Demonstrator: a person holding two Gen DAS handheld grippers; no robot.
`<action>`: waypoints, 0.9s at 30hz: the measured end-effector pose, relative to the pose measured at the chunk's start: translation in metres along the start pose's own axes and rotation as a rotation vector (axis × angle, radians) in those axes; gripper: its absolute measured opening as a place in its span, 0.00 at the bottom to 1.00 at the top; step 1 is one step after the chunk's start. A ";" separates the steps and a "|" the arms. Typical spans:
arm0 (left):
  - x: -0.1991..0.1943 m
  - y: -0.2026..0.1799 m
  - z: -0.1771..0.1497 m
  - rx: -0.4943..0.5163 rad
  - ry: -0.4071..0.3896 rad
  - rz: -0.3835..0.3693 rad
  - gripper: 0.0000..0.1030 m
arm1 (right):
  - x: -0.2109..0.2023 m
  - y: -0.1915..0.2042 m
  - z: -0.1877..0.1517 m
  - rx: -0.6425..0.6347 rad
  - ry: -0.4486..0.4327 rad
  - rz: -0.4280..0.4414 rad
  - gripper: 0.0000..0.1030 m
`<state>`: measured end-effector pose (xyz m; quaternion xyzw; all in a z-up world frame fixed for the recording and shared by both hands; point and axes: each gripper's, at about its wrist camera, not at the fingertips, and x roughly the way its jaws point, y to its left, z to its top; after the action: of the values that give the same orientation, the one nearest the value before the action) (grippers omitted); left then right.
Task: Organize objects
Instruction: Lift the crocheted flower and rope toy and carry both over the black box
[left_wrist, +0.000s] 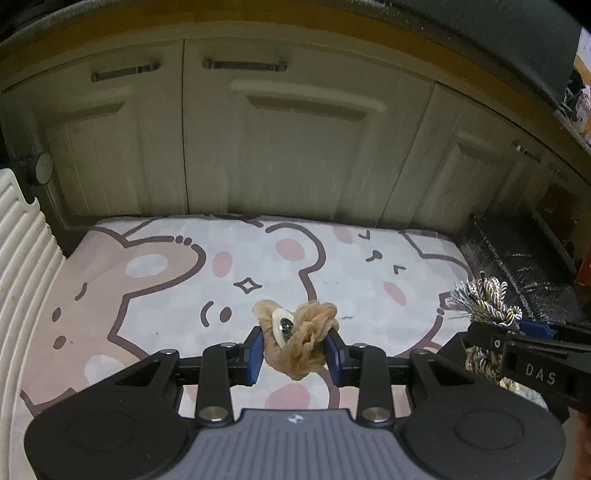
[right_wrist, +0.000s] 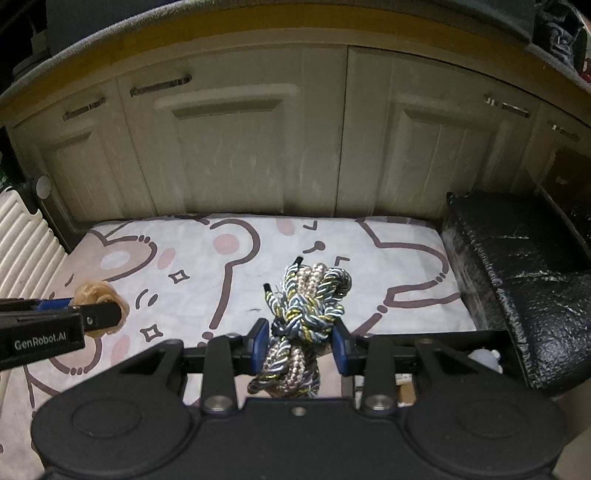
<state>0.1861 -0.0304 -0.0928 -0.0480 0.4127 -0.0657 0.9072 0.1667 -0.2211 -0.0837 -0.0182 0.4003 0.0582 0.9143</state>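
Note:
My left gripper (left_wrist: 294, 345) is shut on a tan, ruffled fabric hair tie (left_wrist: 306, 339) with a pale oval piece and a small metal bit in its folds; it hangs above the cartoon-bear mat (left_wrist: 184, 280). My right gripper (right_wrist: 300, 341) is shut on a knotted bundle of braided cord (right_wrist: 310, 295) in grey, blue, yellow and silver, with black-tipped ends sticking up. In the left wrist view the cord bundle (left_wrist: 487, 299) and the right gripper's fingers (left_wrist: 495, 341) show at the right edge. The right wrist view has the hair tie (right_wrist: 98, 295) at the left.
Cream cabinet doors (left_wrist: 295, 147) with bar handles stand behind the mat. A white ribbed panel (left_wrist: 22, 258) borders the left. A black crinkled bag or cushion (right_wrist: 517, 266) lies at the mat's right side. A small pale object (right_wrist: 487, 356) peeks out below the right gripper.

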 end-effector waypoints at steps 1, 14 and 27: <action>-0.002 -0.001 0.000 -0.001 -0.005 -0.001 0.35 | -0.002 -0.001 0.000 0.000 -0.006 0.000 0.36; -0.019 -0.021 0.004 -0.003 -0.056 -0.033 0.35 | -0.036 -0.029 0.001 0.015 -0.088 -0.007 0.36; -0.025 -0.068 0.004 0.021 -0.086 -0.133 0.35 | -0.064 -0.076 -0.002 0.046 -0.147 -0.060 0.36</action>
<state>0.1680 -0.0936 -0.0620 -0.0686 0.3683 -0.1283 0.9182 0.1317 -0.3030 -0.0395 -0.0050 0.3326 0.0228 0.9428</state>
